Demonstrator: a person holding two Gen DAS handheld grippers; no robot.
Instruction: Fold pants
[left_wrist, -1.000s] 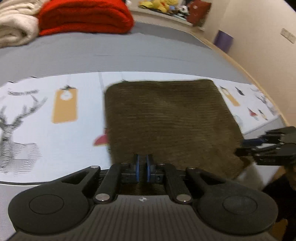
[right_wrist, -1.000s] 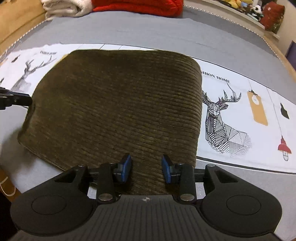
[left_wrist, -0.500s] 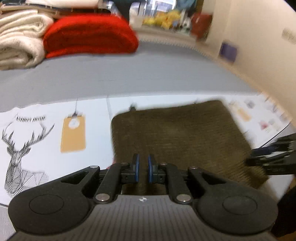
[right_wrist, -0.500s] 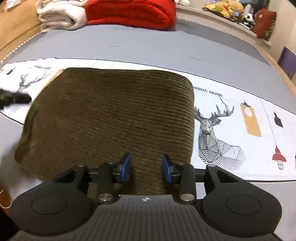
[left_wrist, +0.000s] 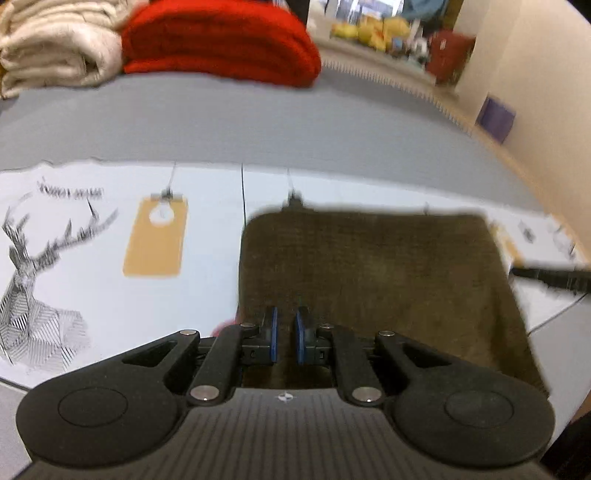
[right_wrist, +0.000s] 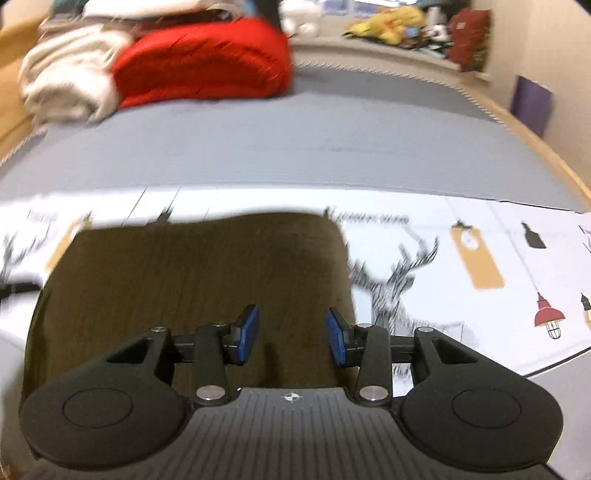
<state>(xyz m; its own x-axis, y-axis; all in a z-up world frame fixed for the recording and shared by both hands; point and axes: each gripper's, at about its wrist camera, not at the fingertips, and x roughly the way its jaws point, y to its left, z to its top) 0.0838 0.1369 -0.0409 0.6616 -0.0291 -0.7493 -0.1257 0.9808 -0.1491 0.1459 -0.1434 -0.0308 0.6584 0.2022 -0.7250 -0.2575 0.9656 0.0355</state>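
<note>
Your olive-brown corduroy pants (left_wrist: 373, 291) lie folded into a compact rectangle on the deer-print white cloth (left_wrist: 92, 258), left gripper (left_wrist: 285, 334) nearly together and empty, right gripper (right_wrist: 291, 334) opening, empty: folding appears essentially complete.

1 pants (left_wrist: 373, 273), 2 blankets (left_wrist: 221, 40), 2 tongs (left_wrist: 285, 336).

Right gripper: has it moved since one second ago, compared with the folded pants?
Yes. The right gripper has drawn back and tilted up: the pants lie lower in view, the red blanket shows more. Its jaws are opening, gripping nothing.
</note>
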